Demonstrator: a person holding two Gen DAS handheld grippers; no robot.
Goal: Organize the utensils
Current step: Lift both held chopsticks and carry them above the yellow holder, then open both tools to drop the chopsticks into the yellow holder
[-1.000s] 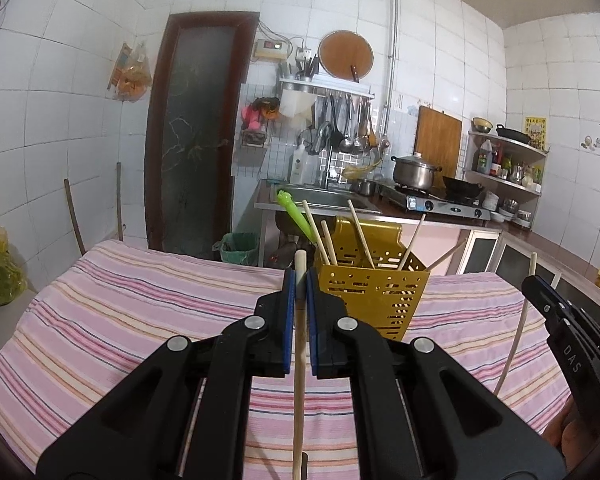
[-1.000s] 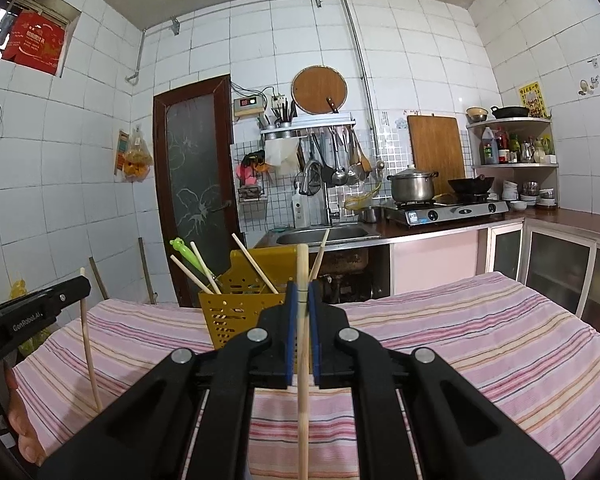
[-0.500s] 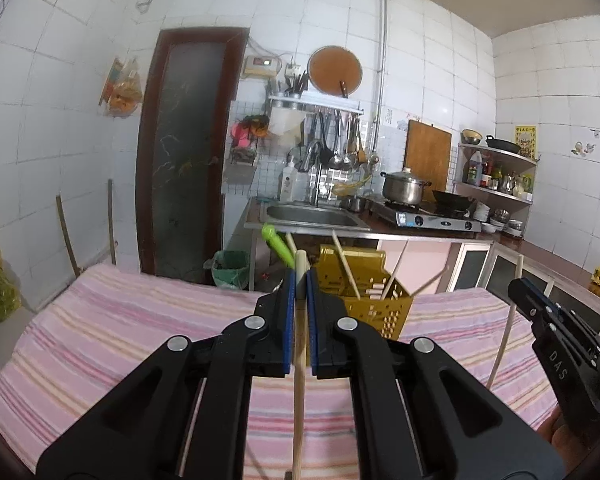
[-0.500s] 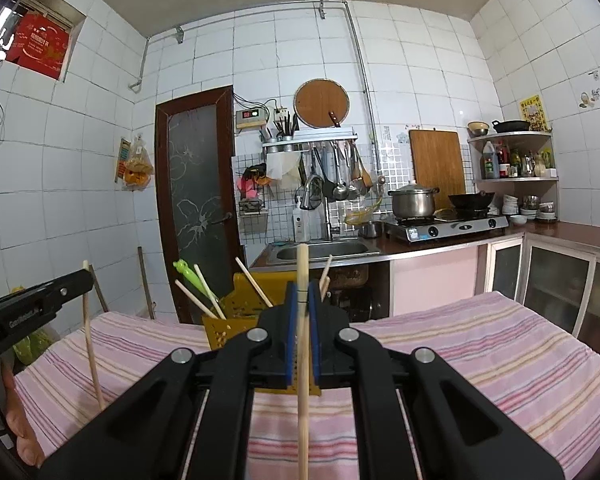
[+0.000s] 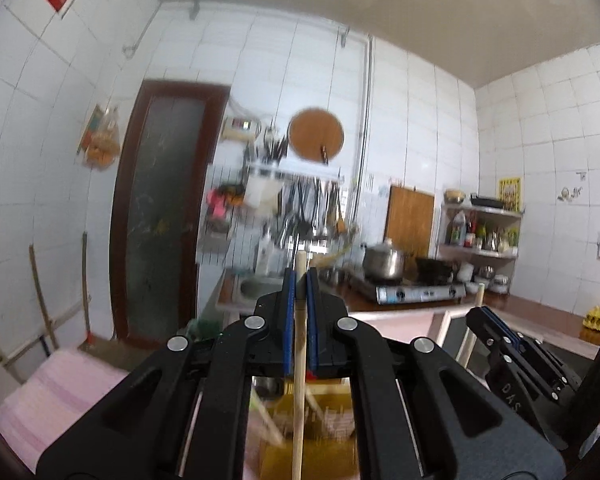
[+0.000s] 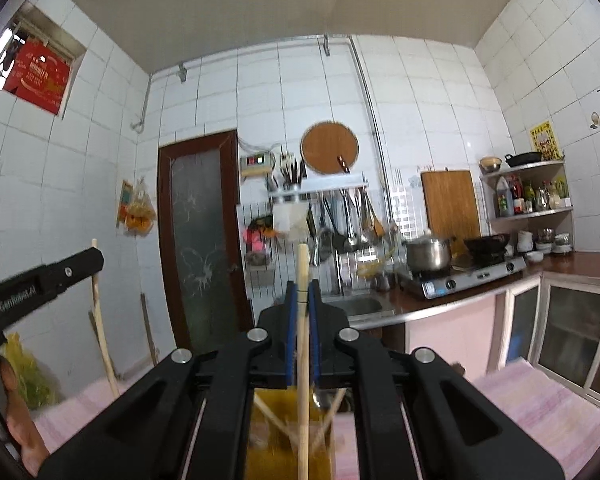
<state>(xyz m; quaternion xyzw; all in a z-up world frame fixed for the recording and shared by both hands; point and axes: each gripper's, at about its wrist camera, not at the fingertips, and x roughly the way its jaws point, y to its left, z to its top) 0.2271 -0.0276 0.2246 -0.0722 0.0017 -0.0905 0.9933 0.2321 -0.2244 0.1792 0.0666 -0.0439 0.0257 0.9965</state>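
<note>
— How many chopsticks do we hold?

— Two, one in each gripper. Our left gripper [image 5: 299, 312] pinches one wooden chopstick [image 5: 299, 380] upright between its blue pads, and our right gripper [image 6: 302, 320] pinches a second chopstick [image 6: 303, 360] the same way; both sets of jaws are pressed tight on the sticks.

— Where is the holder?

— The one yellow utensil basket [image 6: 268, 452] sits low in both views, just beyond the gripper bodies, on the pink striped surface [image 6: 540, 404]. It is blurred, but we make out a few sticks leaning inside it and what looks like one spoon [image 6: 320, 398]; an exact count we cannot give.

— And farther off?

— One steel pot [image 6: 427, 254] and one dark wok [image 6: 486, 244] on the stove, two cutting boards on the tiled wall, one round [image 6: 329, 147] and one rectangular [image 6: 450, 204], and one brown door [image 6: 198, 236].
</note>
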